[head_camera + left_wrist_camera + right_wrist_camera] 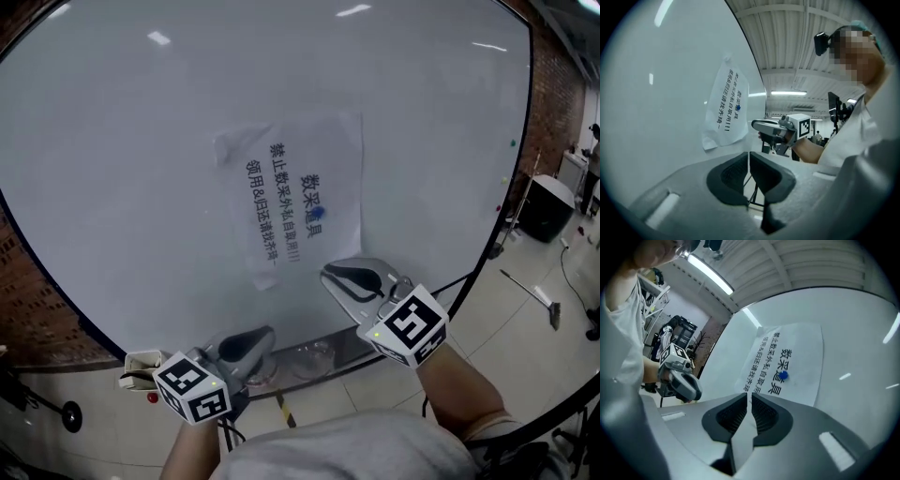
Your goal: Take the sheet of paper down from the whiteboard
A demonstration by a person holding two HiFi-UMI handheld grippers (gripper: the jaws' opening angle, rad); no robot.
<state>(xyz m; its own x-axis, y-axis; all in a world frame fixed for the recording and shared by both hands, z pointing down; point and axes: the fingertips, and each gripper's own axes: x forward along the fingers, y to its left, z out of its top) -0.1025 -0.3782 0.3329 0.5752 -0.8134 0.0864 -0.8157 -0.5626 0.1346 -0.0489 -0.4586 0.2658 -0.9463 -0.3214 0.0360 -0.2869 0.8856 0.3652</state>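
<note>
**A:** Left gripper (749, 158) first. Its jaws are pressed together, dark pads meeting, nothing caught between them. It sits at the bottom of the head view, left of centre, below the board's lower edge.

**B:** And the right gripper (750, 401) tells the same story: jaws closed, pads together, empty. In the head view it's higher, just right of centre, its tip just below the lower edge of the sheet of paper (298, 183). Whether it touches the sheet, I can't tell.

**A:** Each one carries its marker cube (411, 324), turned toward the head camera.

**B:** The sheet itself is up on the whiteboard (131, 141), in the middle of the head view, turned so its printed lines run down the frame. A blue magnet (319, 214) sits near its centre, over the large characters.

**A:** Its lower left corner looks creased and lifts a little off the board — clearest in the left gripper view.

**B:** Beneath the board a ledge (342, 349) runs along the bottom edge. A brick wall (33, 319) shows at lower left, and a black bin (546, 206) stands at the right edge.
</note>
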